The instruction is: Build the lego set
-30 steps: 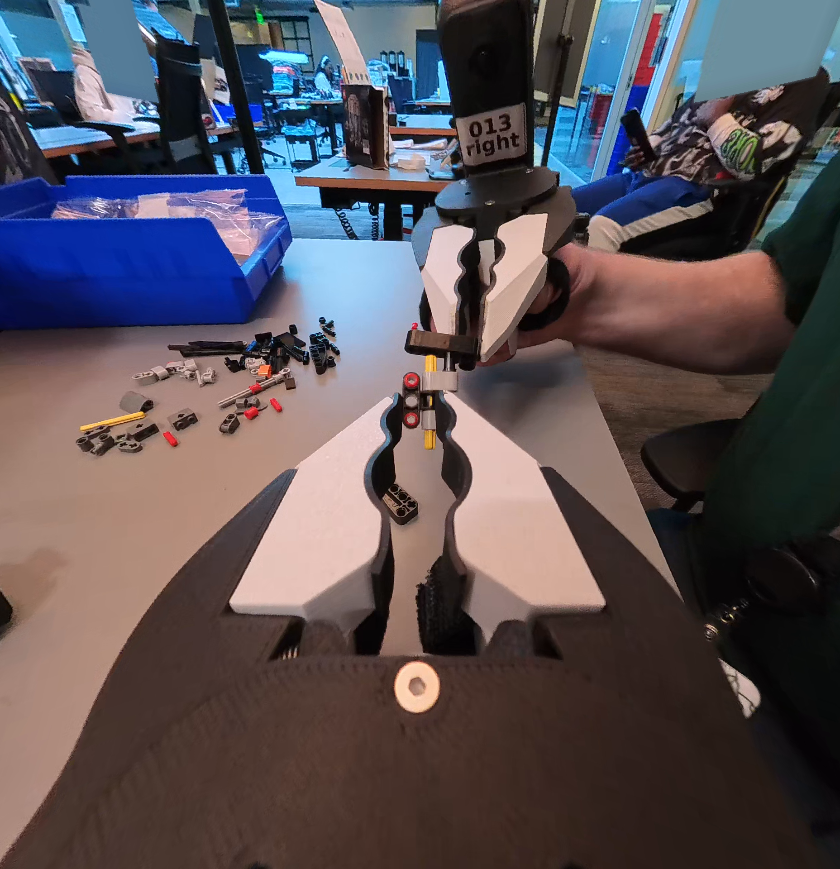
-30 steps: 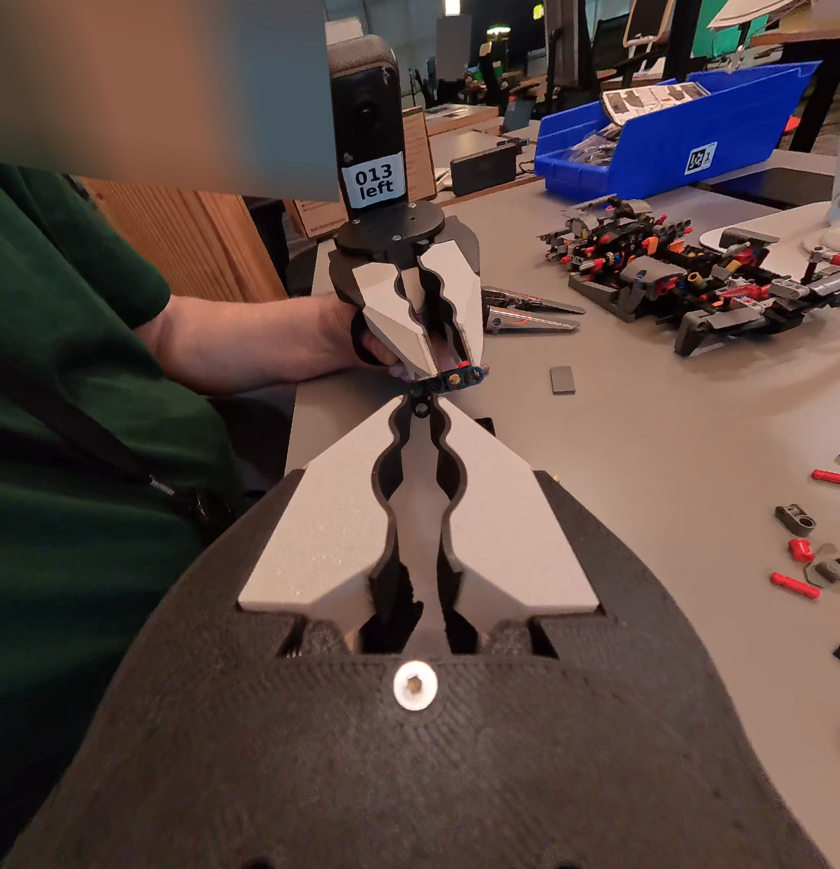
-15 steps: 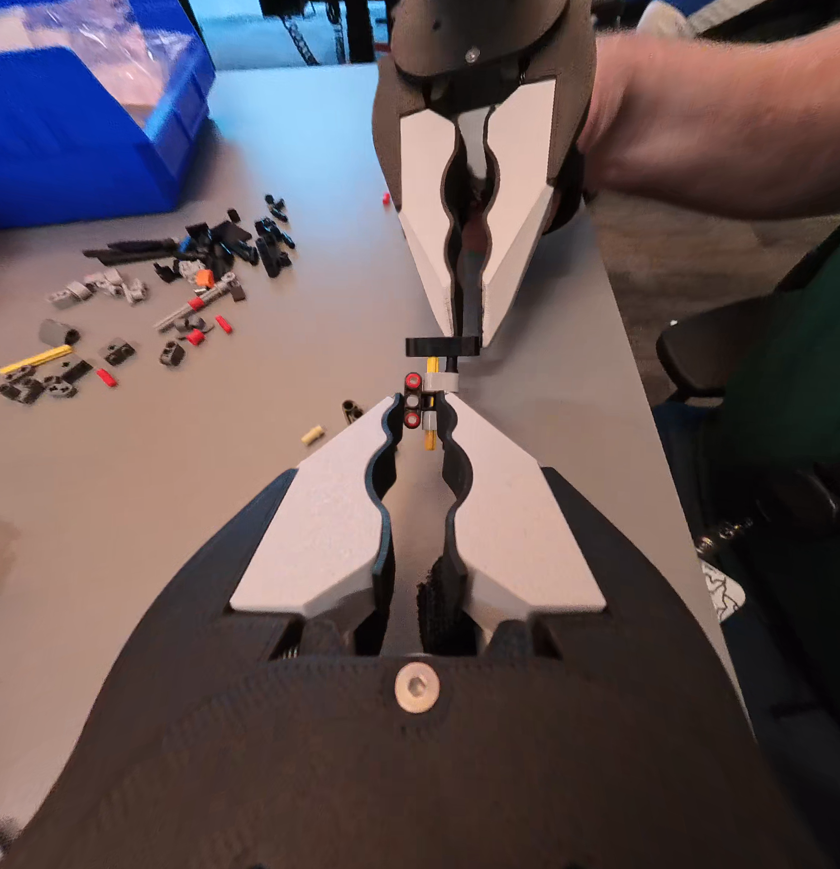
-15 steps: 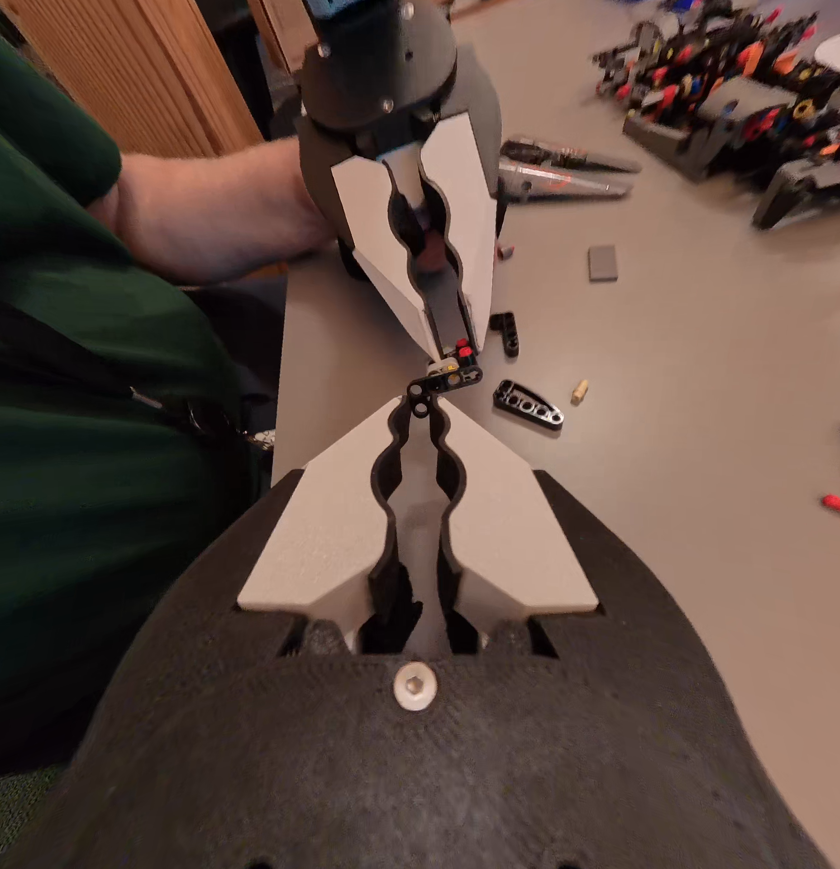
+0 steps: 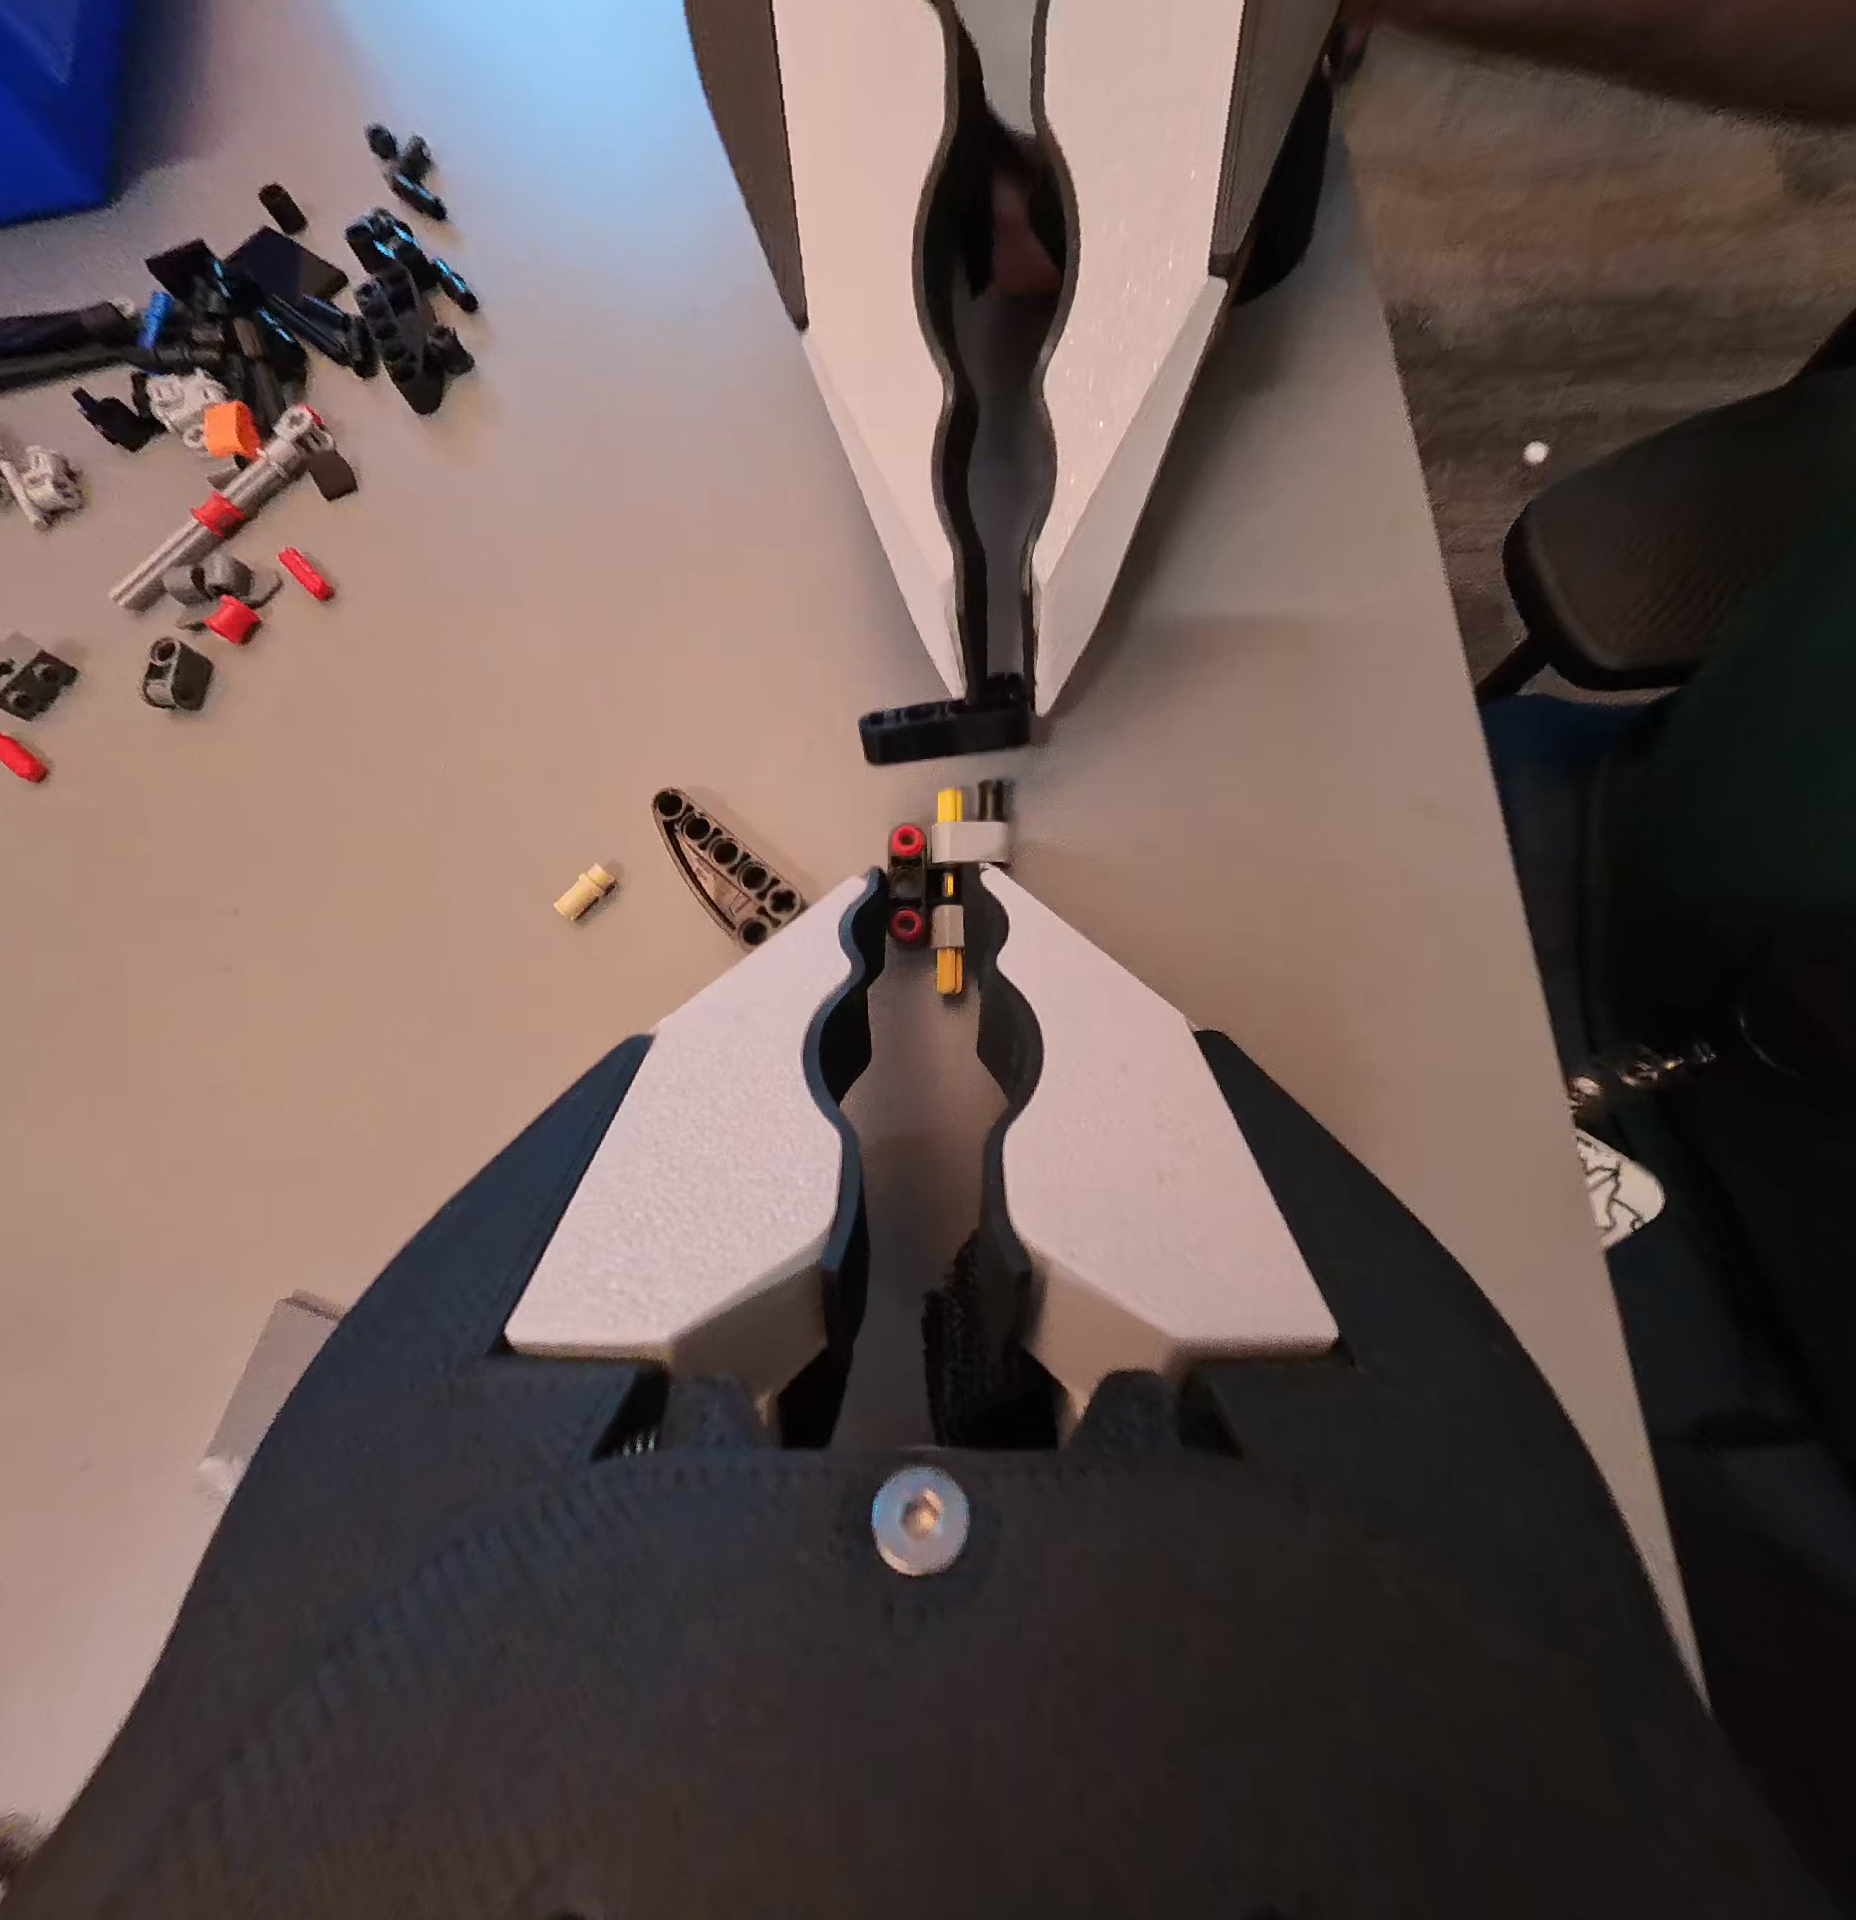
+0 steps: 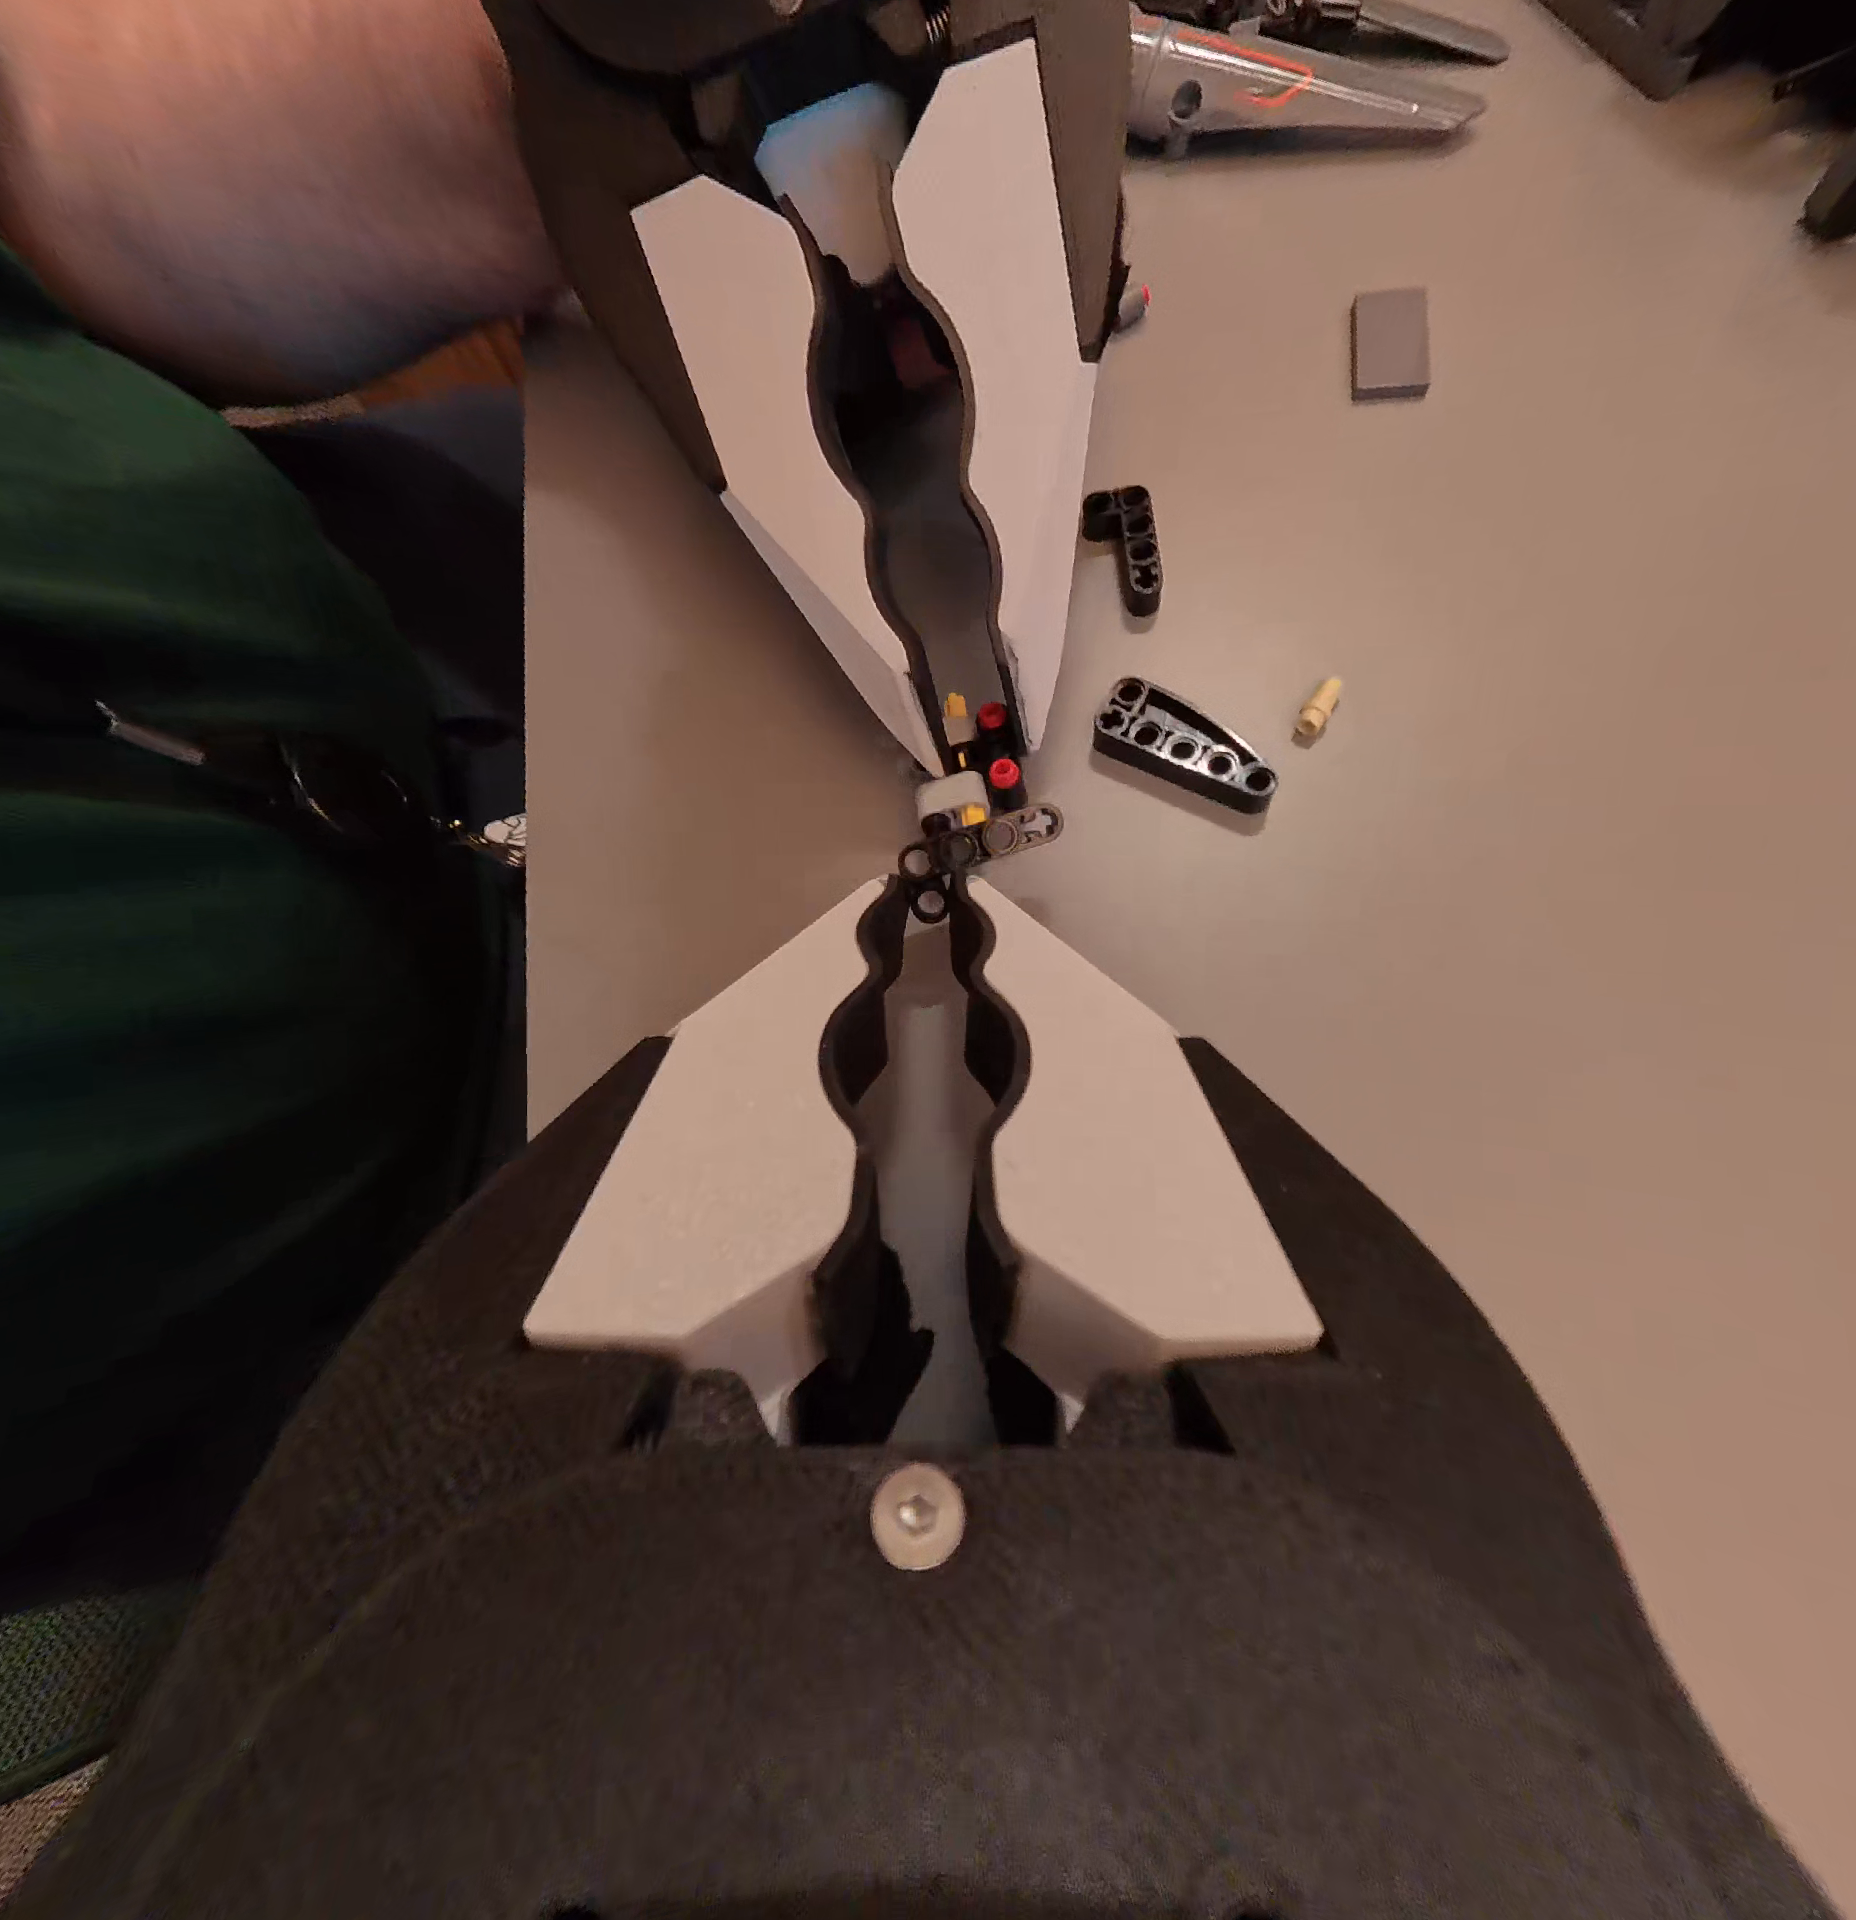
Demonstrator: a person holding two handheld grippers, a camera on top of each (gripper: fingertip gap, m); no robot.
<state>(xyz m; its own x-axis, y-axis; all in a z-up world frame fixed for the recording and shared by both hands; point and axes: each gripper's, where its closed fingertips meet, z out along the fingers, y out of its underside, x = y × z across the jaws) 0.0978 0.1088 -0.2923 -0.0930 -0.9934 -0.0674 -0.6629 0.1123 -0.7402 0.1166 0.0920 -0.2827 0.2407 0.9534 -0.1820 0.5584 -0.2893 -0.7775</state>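
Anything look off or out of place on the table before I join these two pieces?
Nothing stands out. The left hand-held gripper holds the small assembly, the right hand-held gripper the black L-beam; loose parts lie flat on the table.

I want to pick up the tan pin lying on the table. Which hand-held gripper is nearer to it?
Left. The left hand-held gripper is beside the tan pin, just past the curved black beam; the right hand-held gripper is farther.
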